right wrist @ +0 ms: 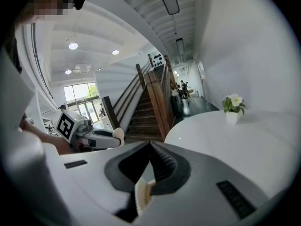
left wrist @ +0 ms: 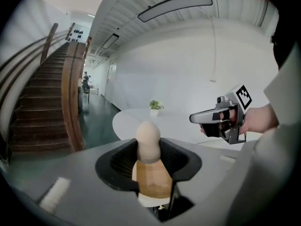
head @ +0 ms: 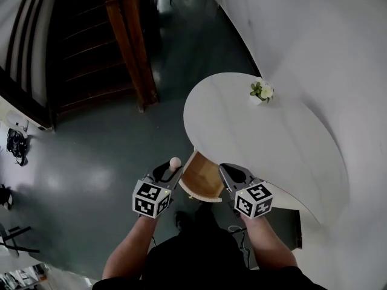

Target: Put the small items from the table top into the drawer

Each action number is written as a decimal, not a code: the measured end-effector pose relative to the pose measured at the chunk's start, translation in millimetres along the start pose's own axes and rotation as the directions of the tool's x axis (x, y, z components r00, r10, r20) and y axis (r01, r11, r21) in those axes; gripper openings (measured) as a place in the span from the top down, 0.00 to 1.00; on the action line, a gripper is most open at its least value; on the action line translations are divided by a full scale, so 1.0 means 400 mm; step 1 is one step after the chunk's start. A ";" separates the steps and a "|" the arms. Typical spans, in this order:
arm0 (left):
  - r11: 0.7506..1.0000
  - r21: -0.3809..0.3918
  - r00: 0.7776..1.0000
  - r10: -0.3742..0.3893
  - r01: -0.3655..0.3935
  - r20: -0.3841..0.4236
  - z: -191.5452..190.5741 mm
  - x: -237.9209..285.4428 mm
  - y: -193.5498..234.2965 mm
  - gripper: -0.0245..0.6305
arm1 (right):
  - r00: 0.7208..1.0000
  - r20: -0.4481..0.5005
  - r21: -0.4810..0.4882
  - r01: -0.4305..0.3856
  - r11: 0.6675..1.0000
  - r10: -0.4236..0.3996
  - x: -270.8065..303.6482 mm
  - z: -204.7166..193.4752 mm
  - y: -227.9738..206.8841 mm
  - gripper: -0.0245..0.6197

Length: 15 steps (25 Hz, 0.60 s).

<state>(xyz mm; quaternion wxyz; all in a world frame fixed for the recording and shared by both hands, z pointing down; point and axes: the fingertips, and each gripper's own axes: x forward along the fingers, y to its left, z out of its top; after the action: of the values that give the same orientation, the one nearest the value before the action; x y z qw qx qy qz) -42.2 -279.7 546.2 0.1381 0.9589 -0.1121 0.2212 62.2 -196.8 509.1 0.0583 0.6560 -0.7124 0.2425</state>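
L gripper (head: 170, 171) is clamped on a small peg (head: 175, 162). In the left gripper view the jaws pinch the peg (left wrist: 148, 136) from both sides, w/ its round pale head sticking up past the tips and a wood-coloured body below. R gripper (head: 227, 170) has its jaws pressed together; in the right gripper view nothing shows btwn them. Drawer (head: 202, 180) is pulled open from under the near edge of the white table (head: 254, 138), wood inside, btwn the two grippers. The peg is in the air just left of the drawer's edge, not in it. A potted plant (head: 262, 92) stands at the far side of the tabletop, well apart from the grippers. Stairs (head: 91, 47) are at upper left, across the dark floor.
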 end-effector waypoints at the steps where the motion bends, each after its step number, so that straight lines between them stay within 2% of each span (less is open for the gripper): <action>1: 1.000 0.004 1.000 -0.011 0.011 -0.013 -0.009 0.020 -0.007 0.73 | 1.000 -0.006 0.008 0.004 1.000 -0.004 -0.002 -0.012 -0.009 0.95; 10: 0.994 0.055 0.983 -0.089 0.099 -0.163 -0.138 0.185 -0.047 0.73 | 0.998 -0.065 0.063 0.031 0.998 -0.027 0.006 -0.134 -0.090 0.95; 15: 0.973 0.164 0.959 -0.115 0.162 -0.260 -0.210 0.240 -0.061 0.73 | 0.996 -0.079 0.085 0.040 0.996 -0.034 0.017 -0.171 -0.116 0.95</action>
<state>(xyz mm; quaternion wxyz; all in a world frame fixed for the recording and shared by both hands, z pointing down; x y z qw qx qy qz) 15.7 -245.1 657.4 0.0770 0.9377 -0.0053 0.3388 89.8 -175.2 584.2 0.0621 0.6610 -0.6862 0.2973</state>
